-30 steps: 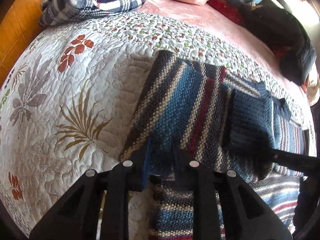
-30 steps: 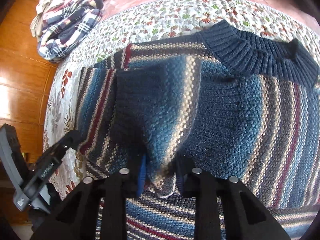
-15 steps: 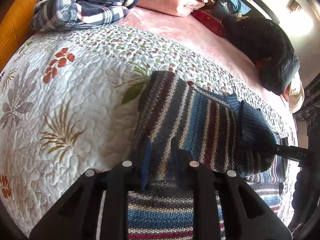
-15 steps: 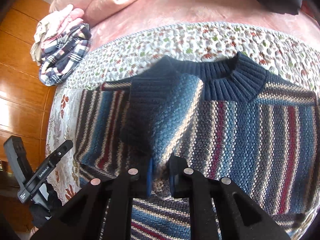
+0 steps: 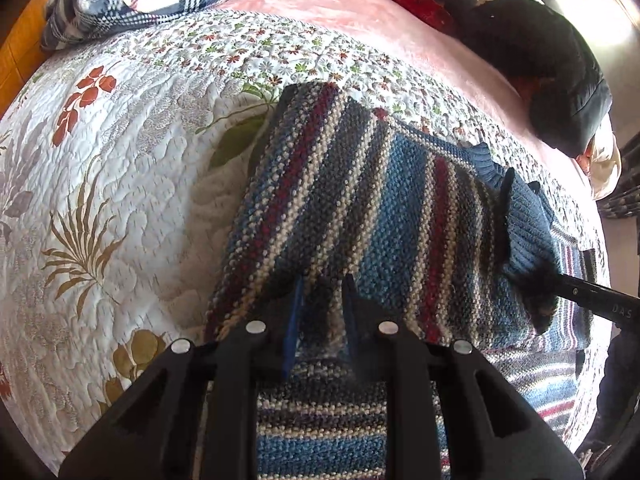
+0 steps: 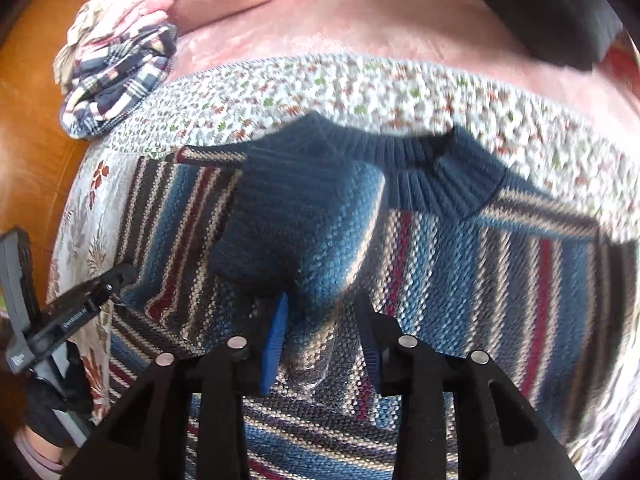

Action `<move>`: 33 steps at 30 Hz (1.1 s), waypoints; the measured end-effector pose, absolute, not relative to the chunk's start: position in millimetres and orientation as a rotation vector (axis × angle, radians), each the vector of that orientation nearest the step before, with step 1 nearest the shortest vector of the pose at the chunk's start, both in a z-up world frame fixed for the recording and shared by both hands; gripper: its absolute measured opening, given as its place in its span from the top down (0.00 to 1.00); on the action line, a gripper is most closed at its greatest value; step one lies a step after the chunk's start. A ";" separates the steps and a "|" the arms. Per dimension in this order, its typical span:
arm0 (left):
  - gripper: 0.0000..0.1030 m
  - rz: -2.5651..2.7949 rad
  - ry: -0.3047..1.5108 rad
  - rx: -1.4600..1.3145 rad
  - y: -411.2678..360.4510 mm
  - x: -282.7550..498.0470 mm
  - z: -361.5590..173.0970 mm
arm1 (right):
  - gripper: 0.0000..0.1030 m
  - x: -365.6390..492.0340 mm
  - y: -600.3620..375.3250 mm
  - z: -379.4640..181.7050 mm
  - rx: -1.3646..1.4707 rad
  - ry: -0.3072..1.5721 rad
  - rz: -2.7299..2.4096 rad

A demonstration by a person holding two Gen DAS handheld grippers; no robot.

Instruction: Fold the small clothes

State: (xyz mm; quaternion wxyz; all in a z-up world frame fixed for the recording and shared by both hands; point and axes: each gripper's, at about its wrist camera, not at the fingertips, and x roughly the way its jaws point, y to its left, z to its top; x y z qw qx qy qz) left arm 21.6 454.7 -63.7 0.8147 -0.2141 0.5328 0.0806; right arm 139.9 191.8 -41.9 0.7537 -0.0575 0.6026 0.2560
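A floral quilt (image 5: 132, 168) covers the bed ahead of both grippers. On it, directly in front of them, lies the striped knit sweater (image 5: 360, 208), one side folded over its body. The left gripper (image 5: 320, 312) is clamped narrowly on the folded edge. The right gripper (image 6: 322, 320) stands wider, its jaws either side of the navy-cuffed sleeve (image 6: 296, 216); whether they grip it I cannot tell.

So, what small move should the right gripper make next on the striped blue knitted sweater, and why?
Probably draw the right gripper straight back, off the blue knitted sleeve. Its jaws stand open around the sleeve, which already lies folded across the striped blue knitted sweater, while the left gripper pinches the folded side edge.
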 end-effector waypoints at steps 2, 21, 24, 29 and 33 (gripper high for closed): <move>0.77 0.175 1.108 -0.446 451.7 19.7 -52.2 | 0.53 132.7 206.4 -26.8 -0.180 1.265 0.605; 0.75 0.100 1.185 -0.438 434.2 30.6 -78.6 | 0.90 144.0 236.4 -63.0 -0.206 1.341 0.600; 0.75 0.099 1.187 -0.435 434.3 31.4 -80.0 | 0.90 144.4 208.6 -43.2 -0.113 1.300 0.582; 0.75 0.101 1.181 -0.426 433.3 29.9 -81.2 | 0.90 143.6 142.2 -19.4 0.036 1.259 0.484; 0.75 0.099 1.183 -0.425 433.7 30.7 -82.2 | 0.91 144.0 96.9 -26.6 0.143 1.292 0.402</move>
